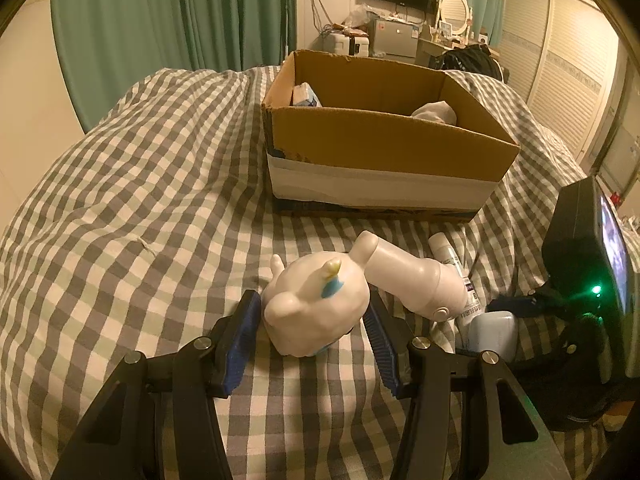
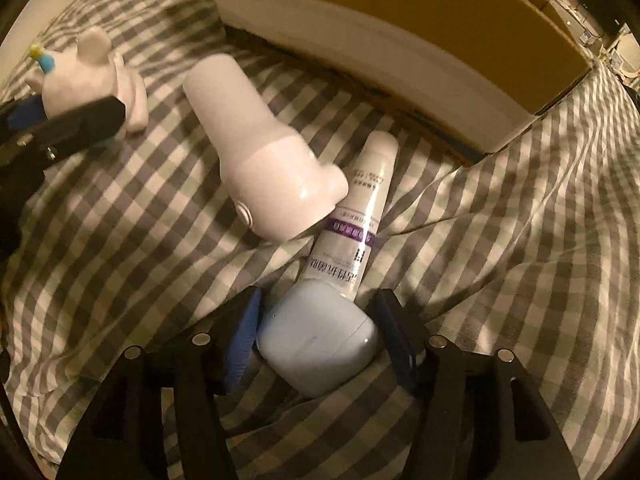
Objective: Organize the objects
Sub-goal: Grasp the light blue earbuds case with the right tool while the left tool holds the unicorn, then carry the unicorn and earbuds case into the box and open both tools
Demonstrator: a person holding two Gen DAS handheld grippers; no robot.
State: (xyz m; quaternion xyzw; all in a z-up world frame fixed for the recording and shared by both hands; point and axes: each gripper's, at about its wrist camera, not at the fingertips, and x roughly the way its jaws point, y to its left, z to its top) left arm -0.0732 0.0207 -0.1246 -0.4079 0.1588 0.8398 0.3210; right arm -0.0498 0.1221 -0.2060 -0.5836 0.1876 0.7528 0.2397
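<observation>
Only the left wrist view shows inside the cardboard box; the left hand-held gripper brackets the white toy unclenched, while the right hand-held gripper, also released, straddles the pale case.

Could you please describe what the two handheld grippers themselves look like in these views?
Both the left gripper and the right gripper look alike: black angular linkage arms joined by round silver bolt heads, each ending in two flat fingers faced with ribbed blue pads. No cables, sleeves or hands are visible.
</observation>
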